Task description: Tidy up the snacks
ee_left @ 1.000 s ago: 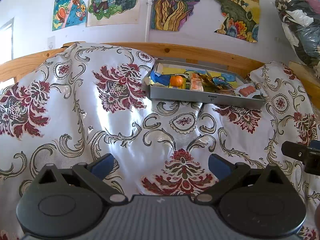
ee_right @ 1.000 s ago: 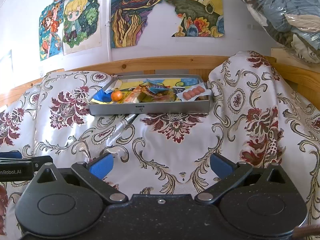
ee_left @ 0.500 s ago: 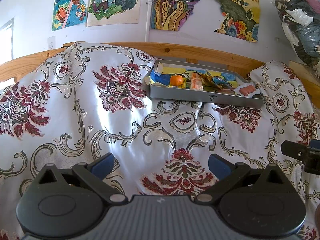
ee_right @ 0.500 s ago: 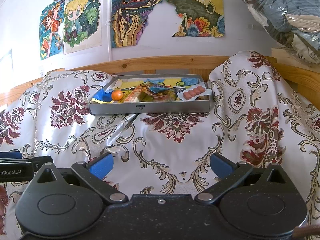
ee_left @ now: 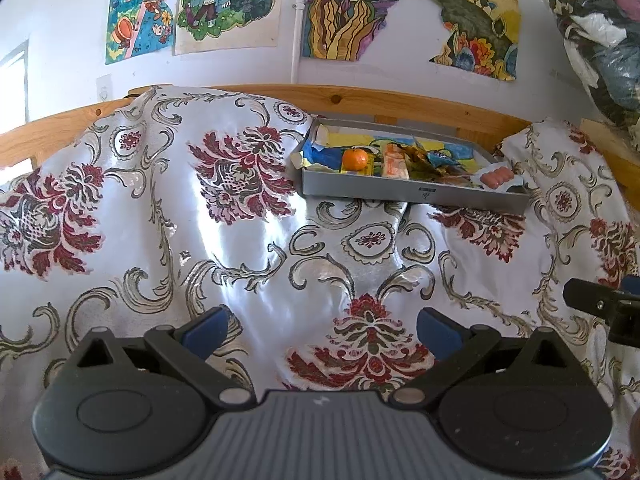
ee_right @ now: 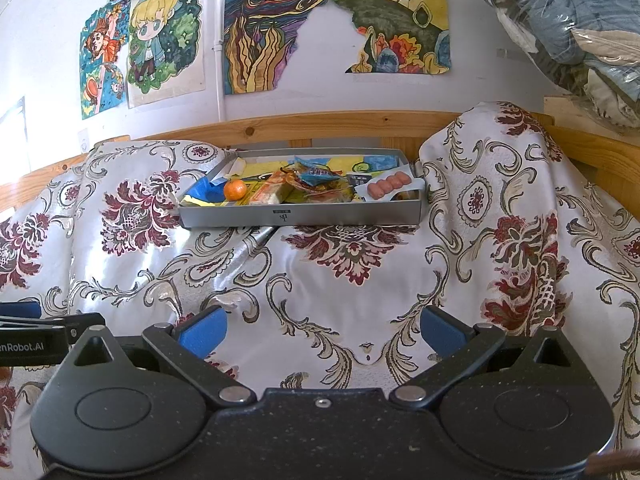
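Tray [ee_right: 300,216]: seen at 12 o'clock from right hand-held gripper [ee_right: 322,332], 1 o'clock from left hand-held gripper [ee_left: 320,330]; long axis crosswise.
Nearer: right, judged.
Jaws: both wide, empty.

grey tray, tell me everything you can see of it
The tray is a shallow grey rectangle, metal by its look, lying flat on the patterned cloth by the wooden rail. A small label marks its front wall. Inside lie an orange, wrapped snacks and sausages. Nothing grips it.
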`<state>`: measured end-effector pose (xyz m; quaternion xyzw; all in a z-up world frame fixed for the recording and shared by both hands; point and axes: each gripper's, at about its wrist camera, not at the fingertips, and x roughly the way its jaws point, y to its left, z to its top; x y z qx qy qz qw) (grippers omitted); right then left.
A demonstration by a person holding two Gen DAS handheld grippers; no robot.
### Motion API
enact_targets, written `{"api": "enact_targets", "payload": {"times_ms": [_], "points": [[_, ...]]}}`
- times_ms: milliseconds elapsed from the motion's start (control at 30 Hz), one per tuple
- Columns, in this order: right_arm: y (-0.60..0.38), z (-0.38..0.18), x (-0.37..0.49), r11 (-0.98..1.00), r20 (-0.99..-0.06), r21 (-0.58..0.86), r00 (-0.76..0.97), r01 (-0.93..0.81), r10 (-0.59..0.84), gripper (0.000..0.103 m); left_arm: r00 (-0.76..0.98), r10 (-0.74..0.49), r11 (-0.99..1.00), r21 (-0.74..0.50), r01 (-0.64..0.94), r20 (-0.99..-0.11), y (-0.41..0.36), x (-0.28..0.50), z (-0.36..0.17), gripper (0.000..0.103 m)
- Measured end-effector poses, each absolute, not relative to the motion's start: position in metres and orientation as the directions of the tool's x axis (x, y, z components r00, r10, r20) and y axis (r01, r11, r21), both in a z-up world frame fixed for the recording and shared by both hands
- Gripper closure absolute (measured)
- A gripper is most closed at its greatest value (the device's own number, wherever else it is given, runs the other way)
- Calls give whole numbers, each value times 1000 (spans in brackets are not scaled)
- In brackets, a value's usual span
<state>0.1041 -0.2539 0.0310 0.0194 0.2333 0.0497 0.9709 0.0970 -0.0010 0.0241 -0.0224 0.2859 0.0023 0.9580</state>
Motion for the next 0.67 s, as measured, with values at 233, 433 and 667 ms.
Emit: {"api": "enact_targets", "payload": {"times_ms": [233, 433, 667], "points": [[-253, 30, 103, 994, -451, 57, 886, -89, 105, 1, 817, 29, 1000, 8, -30, -577, -8, 100, 28, 1], [-253, 31, 104, 994, -452, 57, 886, -89, 105, 1, 817, 26, 1000, 16, -21, -576, -9, 100, 29, 1], [-252, 29, 102, 994, -454, 52, 885, -92, 105, 1, 821, 39, 999, 23, -31, -569, -7, 100, 30, 1]]}}
